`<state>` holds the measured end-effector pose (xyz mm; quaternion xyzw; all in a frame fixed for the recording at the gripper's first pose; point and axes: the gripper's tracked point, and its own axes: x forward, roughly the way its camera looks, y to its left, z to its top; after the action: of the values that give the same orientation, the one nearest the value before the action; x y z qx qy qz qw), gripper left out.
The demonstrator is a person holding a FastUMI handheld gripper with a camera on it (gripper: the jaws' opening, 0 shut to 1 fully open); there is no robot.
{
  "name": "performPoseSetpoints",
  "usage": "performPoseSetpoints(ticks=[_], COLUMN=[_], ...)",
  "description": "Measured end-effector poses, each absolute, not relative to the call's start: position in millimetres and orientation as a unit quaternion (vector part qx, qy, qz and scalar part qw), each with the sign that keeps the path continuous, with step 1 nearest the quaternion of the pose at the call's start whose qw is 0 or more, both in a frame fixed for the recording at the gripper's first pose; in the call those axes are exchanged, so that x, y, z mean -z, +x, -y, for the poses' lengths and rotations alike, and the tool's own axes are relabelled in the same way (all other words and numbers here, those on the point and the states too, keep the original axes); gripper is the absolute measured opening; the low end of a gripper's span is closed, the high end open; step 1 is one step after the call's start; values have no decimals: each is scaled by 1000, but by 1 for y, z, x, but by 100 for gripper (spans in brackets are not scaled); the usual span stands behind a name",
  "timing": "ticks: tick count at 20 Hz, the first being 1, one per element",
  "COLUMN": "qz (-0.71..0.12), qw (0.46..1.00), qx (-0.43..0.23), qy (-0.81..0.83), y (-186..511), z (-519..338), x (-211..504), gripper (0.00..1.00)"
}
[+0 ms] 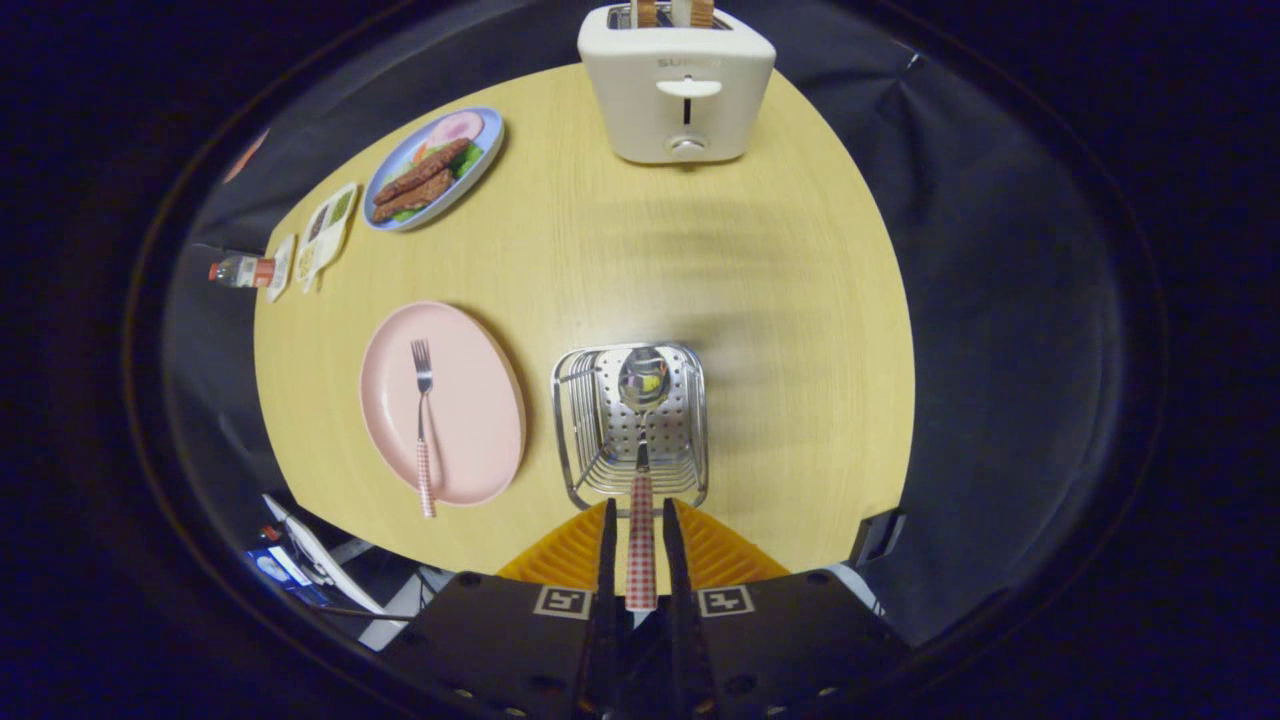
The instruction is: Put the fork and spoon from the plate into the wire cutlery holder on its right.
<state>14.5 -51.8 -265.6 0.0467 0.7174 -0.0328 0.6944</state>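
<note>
Spoon: held by its checked handle, bowl pointing ahead and hanging over the wire cutlery holder, which sits just beyond the fingers.
Hand-held gripper: fingers nearly closed, both pressing the spoon handle between them.
Step in hand: lowering the spoon into the holder; judged about halfway through the task.
How to do it well: keep the bowl centred over the basket, tip it down, and let go only once it is inside the wires.
Fork: lies on the pink plate, at nine o'clock from the holder.
Desk: a toaster stands at twelve o'clock, well apart.
</note>
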Motion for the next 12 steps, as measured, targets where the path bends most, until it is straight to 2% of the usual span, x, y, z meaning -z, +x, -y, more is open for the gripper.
performPoseSetpoints(ticks=[1,5,7,10,12], qz=[-698,-598,-542,-451,-423], qw=[714,799,838,891,904], qx=[26,0,-14,-40,-56], qy=[47,63,62,30,23], y=[21,47,54,53,35], z=[51,27,12,-24,-60], x=[260,230,217,203,212], gripper=[27,75,88,97,97])
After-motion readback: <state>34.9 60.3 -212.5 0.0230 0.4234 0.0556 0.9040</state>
